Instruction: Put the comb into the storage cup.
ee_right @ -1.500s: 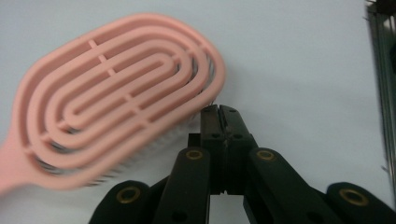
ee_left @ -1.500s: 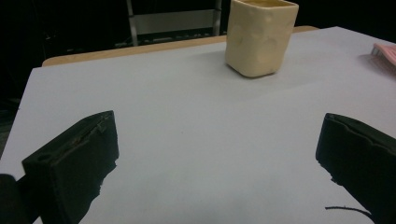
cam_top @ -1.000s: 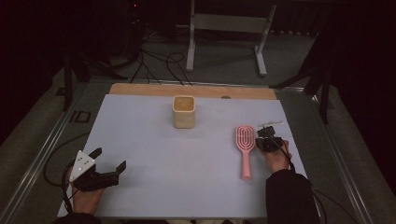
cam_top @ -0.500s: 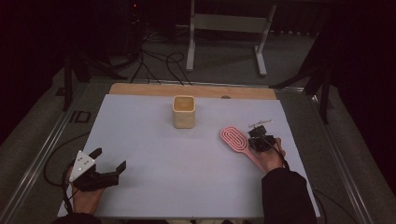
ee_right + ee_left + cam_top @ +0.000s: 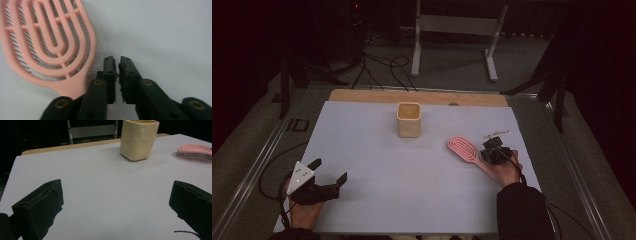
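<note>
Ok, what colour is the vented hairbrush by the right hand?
Pink; the vented plastic hairbrush shows best in the right gripper view.

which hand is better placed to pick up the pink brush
Right. The right gripper sits against the pink brush handle, while the left gripper rests open, far across the table.

Dim lab: cabled floor (image 5: 377,65), metal stand (image 5: 452,30)
</note>
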A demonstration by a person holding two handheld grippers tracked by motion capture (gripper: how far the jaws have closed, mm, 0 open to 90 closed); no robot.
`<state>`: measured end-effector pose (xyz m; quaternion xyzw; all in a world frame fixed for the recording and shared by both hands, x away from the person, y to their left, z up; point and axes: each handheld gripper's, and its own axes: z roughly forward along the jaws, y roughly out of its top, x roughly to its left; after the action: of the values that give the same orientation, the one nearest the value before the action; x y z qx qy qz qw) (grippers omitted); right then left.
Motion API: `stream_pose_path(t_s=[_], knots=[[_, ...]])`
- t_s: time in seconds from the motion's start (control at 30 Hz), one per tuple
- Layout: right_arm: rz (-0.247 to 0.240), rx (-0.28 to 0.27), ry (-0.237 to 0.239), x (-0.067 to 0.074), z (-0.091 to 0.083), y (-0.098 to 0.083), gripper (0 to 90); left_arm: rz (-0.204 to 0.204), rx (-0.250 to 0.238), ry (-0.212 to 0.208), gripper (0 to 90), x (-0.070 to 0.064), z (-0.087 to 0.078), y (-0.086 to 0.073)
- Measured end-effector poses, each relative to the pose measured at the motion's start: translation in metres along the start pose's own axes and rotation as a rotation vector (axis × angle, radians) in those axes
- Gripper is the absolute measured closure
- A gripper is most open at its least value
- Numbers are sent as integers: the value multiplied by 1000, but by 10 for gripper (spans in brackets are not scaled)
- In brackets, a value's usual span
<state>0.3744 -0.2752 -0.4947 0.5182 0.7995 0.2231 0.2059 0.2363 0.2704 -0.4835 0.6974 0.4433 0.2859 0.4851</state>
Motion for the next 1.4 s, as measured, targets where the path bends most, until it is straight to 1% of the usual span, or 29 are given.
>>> stream_pose_path(t_s=[0.1,0.17,0.23,0.3,0.43,0.5,0.6,0.67,0.7,0.73,0.77,0.9,0.97,1.07,1.17,1.3,1.37,1.4], knots=[[14,-47,20,-2,-9,-1,746,0,-1,2,0,0,0,0],[19,-88,29,-4,-17,-2,713,0,-2,3,0,0,0,0],[31,-127,23,-4,-25,-4,668,-1,-4,3,0,0,-1,0],[37,-173,27,-5,-34,-6,628,-2,-5,4,0,0,-1,0],[53,-263,41,-7,-51,-14,528,-5,-9,6,0,0,-1,0],[65,-300,50,-8,-59,-19,496,-6,-10,7,0,0,-1,0],[77,-366,73,-8,-70,-27,393,-1,-11,8,0,0,-1,0],[73,-405,91,-6,-76,-34,362,1,-12,9,0,0,-2,1],[73,-405,91,-6,-76,-34,362,1,-12,9,0,0,-2,1],[69,-425,95,-5,-79,-37,342,-2,-15,10,0,0,-2,1],[53,-453,104,-3,-82,-43,304,-3,-16,10,0,1,-2,1],[27,-497,113,4,-89,-56,219,0,-20,15,0,1,-3,1],[19,-520,116,8,-91,-62,190,-2,-24,16,0,1,-4,2],[22,-547,120,11,-93,-68,139,1,-27,18,0,2,-5,2],[21,-569,135,13,-94,-74,108,3,-32,20,0,2,-6,3],[14,-603,151,15,-96,-82,103,8,-35,20,0,3,-7,3],[14,-610,151,15,-97,-83,102,13,-40,19,0,3,-8,4],[17,-626,150,15,-98,-86,102,16,-41,20,0,3,-8,4]])
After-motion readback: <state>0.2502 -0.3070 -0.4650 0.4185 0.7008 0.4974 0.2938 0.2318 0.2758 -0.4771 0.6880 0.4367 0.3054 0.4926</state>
